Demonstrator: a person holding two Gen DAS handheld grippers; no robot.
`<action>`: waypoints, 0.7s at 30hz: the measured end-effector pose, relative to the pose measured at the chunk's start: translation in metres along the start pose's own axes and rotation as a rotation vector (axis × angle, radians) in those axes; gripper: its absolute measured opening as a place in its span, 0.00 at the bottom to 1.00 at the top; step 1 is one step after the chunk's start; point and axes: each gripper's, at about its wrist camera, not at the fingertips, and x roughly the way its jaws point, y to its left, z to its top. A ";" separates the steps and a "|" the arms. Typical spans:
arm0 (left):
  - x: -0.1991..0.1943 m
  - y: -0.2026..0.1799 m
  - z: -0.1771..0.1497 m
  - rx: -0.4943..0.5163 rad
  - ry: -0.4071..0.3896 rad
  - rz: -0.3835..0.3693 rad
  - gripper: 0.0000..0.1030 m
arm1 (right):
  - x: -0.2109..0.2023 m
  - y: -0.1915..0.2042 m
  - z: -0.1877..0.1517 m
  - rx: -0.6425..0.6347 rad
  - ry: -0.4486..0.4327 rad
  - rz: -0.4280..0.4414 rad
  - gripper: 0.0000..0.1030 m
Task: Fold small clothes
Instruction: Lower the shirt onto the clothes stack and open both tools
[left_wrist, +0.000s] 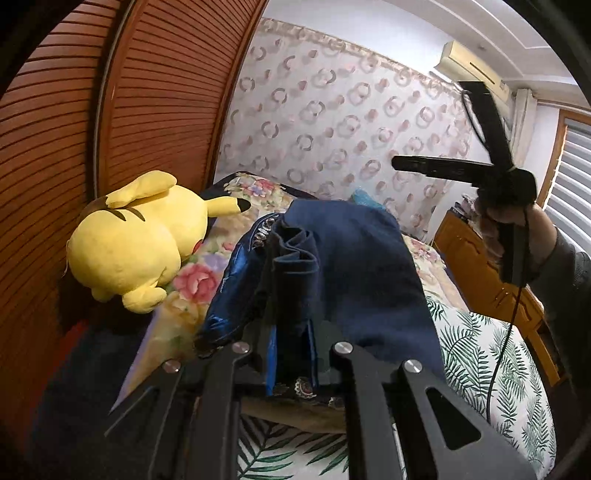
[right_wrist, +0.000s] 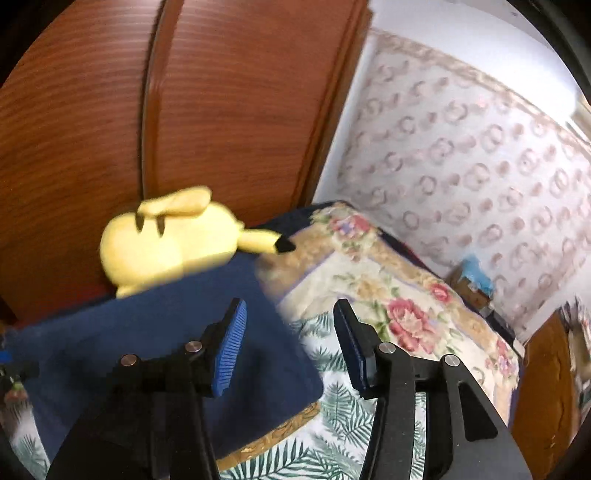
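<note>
The left gripper (left_wrist: 291, 354) has its fingers clenched on a bunched fold of a navy garment (left_wrist: 354, 266), lifted above the bed (left_wrist: 491, 354) near its wardrobe-side edge. The right gripper (right_wrist: 290, 347), fingers released and spread, hovers over the garment's flat part. A yellow plush toy (left_wrist: 136, 240) lies against the wardrobe (left_wrist: 48, 147).

Plush toy (left_wrist: 133, 240) blocks bed's left
</note>
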 end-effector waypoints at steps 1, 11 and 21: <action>0.000 -0.001 0.000 0.009 0.000 0.004 0.10 | -0.003 -0.003 -0.003 0.010 -0.003 0.009 0.49; -0.002 -0.006 -0.005 0.060 0.032 0.059 0.20 | 0.048 0.031 -0.058 0.082 0.153 0.282 0.49; -0.014 -0.010 -0.016 0.133 0.040 0.086 0.36 | 0.058 0.023 -0.088 0.223 0.136 0.297 0.51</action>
